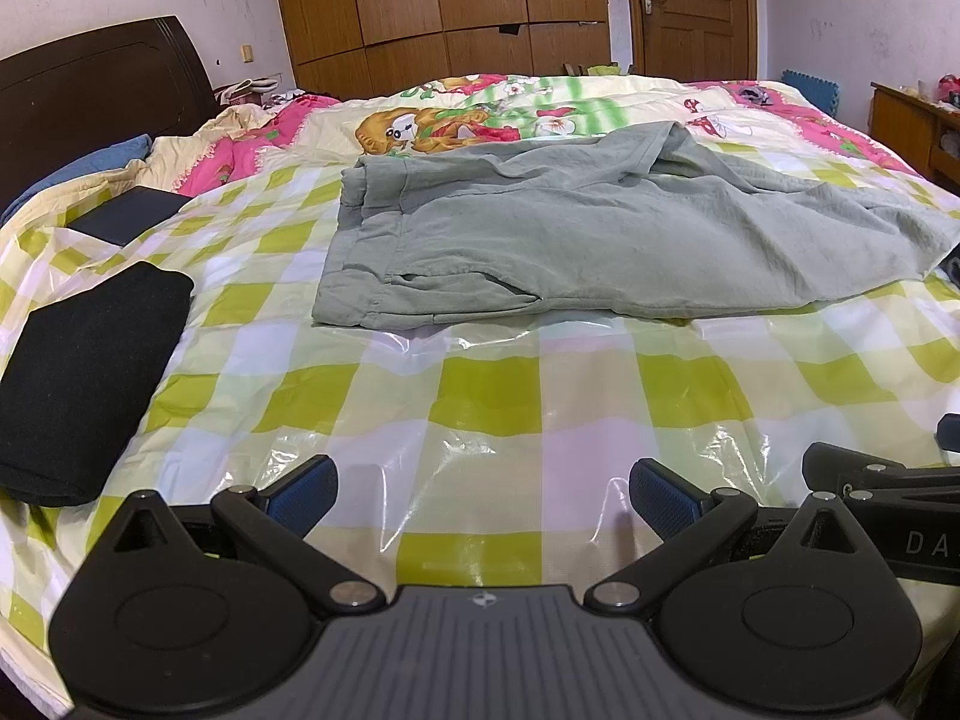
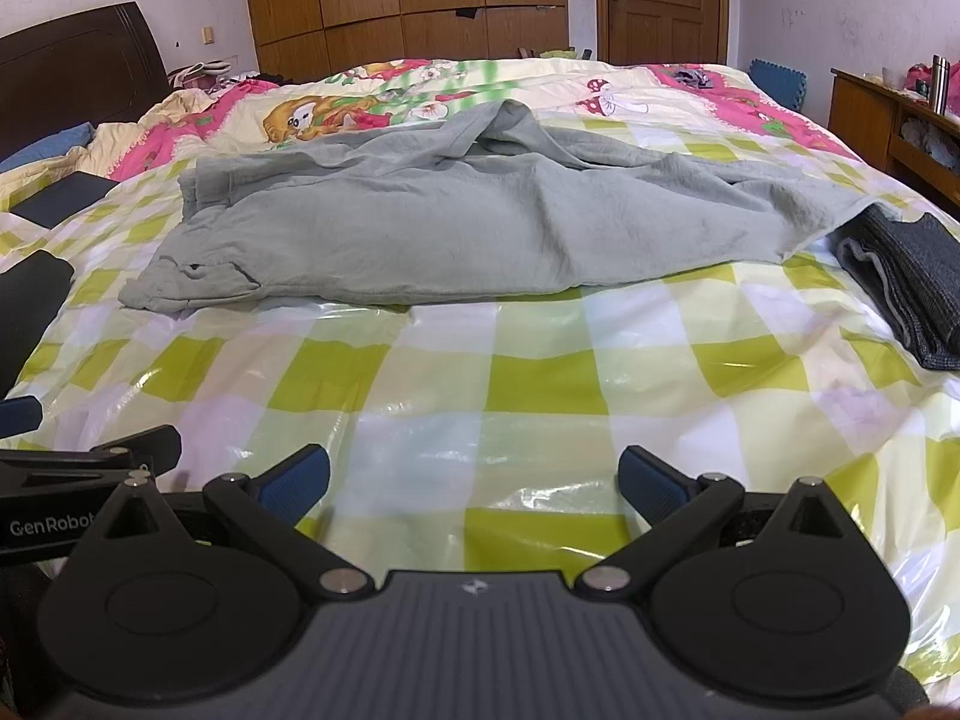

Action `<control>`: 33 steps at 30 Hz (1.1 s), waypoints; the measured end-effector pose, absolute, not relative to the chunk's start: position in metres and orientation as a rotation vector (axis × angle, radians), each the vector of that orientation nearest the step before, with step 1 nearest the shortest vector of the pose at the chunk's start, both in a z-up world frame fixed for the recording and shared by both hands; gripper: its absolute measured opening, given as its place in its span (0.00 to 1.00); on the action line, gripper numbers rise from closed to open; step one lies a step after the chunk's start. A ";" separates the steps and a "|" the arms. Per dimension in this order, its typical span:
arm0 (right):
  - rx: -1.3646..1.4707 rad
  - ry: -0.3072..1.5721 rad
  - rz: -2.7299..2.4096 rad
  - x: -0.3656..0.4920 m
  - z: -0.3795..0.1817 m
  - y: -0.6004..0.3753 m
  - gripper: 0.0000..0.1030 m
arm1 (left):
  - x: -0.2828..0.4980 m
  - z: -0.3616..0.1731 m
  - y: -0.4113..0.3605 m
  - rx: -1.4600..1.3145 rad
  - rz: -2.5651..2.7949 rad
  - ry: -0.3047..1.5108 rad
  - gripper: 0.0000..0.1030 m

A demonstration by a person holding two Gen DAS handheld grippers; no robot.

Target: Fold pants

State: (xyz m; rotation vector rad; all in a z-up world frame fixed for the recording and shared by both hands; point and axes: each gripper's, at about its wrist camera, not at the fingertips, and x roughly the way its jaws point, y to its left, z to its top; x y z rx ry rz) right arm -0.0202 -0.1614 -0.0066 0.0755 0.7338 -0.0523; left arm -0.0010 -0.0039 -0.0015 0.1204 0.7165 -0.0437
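Two grippers, left (image 1: 483, 495) and right (image 2: 474, 480), both agape, empty | pants (image 1: 600, 240) ahead, well apart | long axis crosswise, waistband left | neither clearly nearer

pants (image 1: 600, 240): 1 | folded garments (image 1: 84, 378): 2 | grippers (image 1: 483, 498): 2

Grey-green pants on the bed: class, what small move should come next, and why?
Probably reach both forward to the grey-green pants. The left hand-held gripper and right hand-held gripper are open, holding nothing, short of the cloth, which lies spread and rumpled on the checked sheet.
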 end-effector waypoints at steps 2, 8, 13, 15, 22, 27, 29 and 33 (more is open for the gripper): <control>0.075 0.734 -0.052 -0.020 -0.007 -0.161 0.99 | -0.001 -0.002 -0.004 0.121 -0.044 0.717 1.00; 0.074 0.735 -0.054 -0.020 -0.007 -0.159 0.99 | 0.000 -0.002 -0.003 0.124 -0.043 0.716 1.00; 0.073 0.734 -0.058 -0.020 -0.010 -0.163 0.99 | -0.001 -0.003 -0.001 0.127 -0.047 0.713 1.00; 0.073 0.734 -0.058 -0.021 -0.010 -0.163 0.99 | -0.001 -0.003 -0.001 0.130 -0.047 0.712 1.00; 0.072 0.734 -0.058 -0.020 -0.009 -0.163 0.99 | 0.000 -0.003 -0.001 0.130 -0.046 0.712 1.00; 0.072 0.735 -0.058 -0.020 -0.009 -0.163 0.99 | -0.001 -0.002 -0.001 0.136 -0.045 0.709 1.00; 0.072 0.735 -0.058 -0.020 -0.009 -0.163 0.99 | -0.001 -0.001 -0.001 0.137 -0.045 0.707 1.00; 0.072 0.736 -0.058 -0.020 -0.009 -0.163 0.99 | -0.001 -0.001 -0.002 0.138 -0.045 0.707 1.00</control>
